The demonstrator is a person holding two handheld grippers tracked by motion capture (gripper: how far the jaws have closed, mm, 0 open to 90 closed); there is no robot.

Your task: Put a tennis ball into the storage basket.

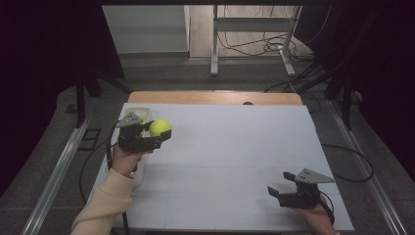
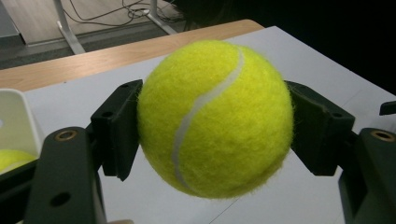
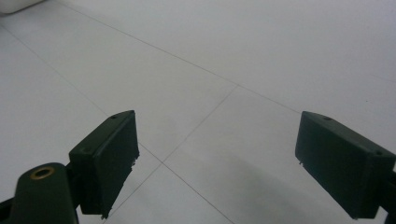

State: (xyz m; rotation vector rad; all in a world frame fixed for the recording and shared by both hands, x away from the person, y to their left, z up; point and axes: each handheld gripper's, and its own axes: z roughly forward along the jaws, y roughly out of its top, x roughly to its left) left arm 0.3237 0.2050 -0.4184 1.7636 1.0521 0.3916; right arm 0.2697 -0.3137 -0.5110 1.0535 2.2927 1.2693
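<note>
1. Tennis ball (image 1: 160, 128): yellow felt, 1 white seam; held clear of the table (image 1: 235, 161), above its far-left corner area.
2. Left gripper (image 1: 157, 133): jaws pinch the ball at its 2 sides, near its widest part, pads pressed into the felt (image 2: 121, 126).
3. White bin (image 1: 140, 113): at the far-left corner, just behind the left gripper; a 2nd yellow ball (image 2: 11, 158) shows inside it.
4. Right gripper (image 1: 275, 193): near the near-right corner, jaws spread wide, nothing between them, low over bare table.
5. Risk: the round, fuzzy ball may squirt out if the grip eases or the hand jolts, then roll off the table's left edge. Bumping the bin's rim could also knock the ball loose.
</note>
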